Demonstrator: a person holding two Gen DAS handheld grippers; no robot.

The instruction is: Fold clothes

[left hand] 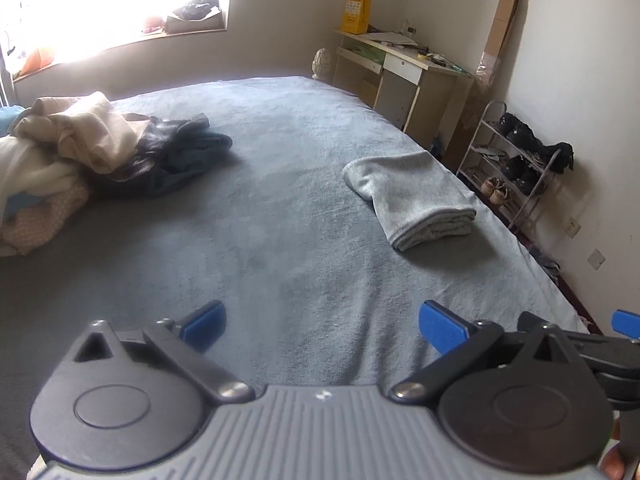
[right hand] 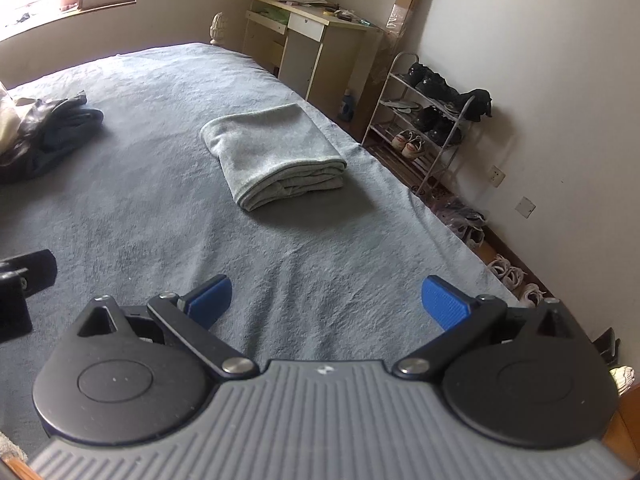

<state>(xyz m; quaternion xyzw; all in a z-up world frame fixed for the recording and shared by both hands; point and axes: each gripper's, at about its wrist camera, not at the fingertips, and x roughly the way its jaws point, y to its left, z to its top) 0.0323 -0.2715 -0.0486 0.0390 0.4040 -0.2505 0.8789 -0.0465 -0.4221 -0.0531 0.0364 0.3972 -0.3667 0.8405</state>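
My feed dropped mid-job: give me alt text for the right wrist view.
The open right gripper hovers empty over a grey-blue bed. Ahead lies a folded grey garment; dark unfolded clothes sit far left.

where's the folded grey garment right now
The folded light grey garment lies on the blue-grey bedspread near the bed's right edge, closest to the metal shoe rack and apart from the unfolded clothes pile at left.

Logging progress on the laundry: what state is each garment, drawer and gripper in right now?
Grey garment: folded, lying flat on the bed.
Clothes pile: unfolded, heaped.
Desk drawer: shut.
Left gripper: open, empty, above the bed.
Right gripper: open, empty, above the bed.
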